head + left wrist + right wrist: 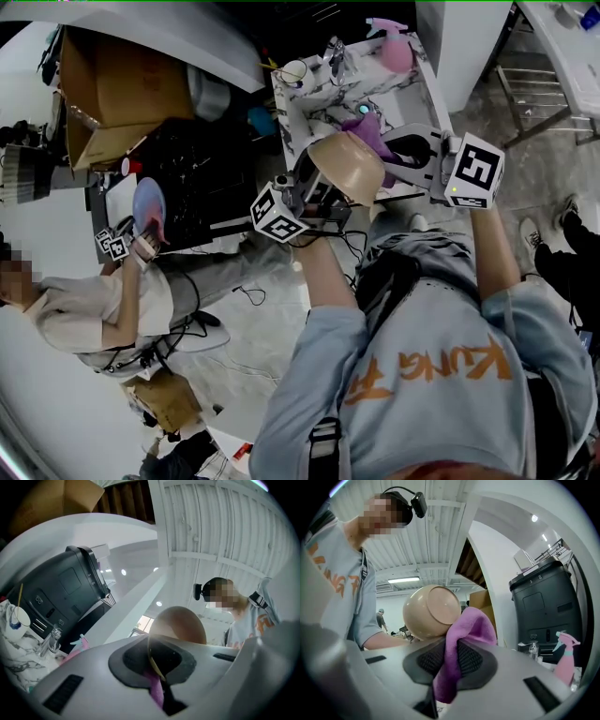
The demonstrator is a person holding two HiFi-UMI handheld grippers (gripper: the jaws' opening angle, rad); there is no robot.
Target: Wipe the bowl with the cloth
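Marbled table (314,94), white rm. 1 bowl (431,611), rim clamped in left gripper (157,667) fingers; 1 cloth (468,625) (purple) clamped in right gripper (447,667) fingers.

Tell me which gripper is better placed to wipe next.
Right: the right gripper grips the purple cloth, which lies against the bowl; the left gripper only holds the bowl's rim.

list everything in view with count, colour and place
bowl: one, tan, raised, rim in the left gripper
cloth: one, purple, in the right gripper beside the bowl
spray bottle: one, pink, on the counter
cup: one, white, on the counter
counter: one, white marbled, ahead
cardboard box: one, brown, upper left
plate: one, pale blue, held by a second person, left
left gripper: one, grey, shut on the bowl's rim
right gripper: one, grey, shut on the cloth
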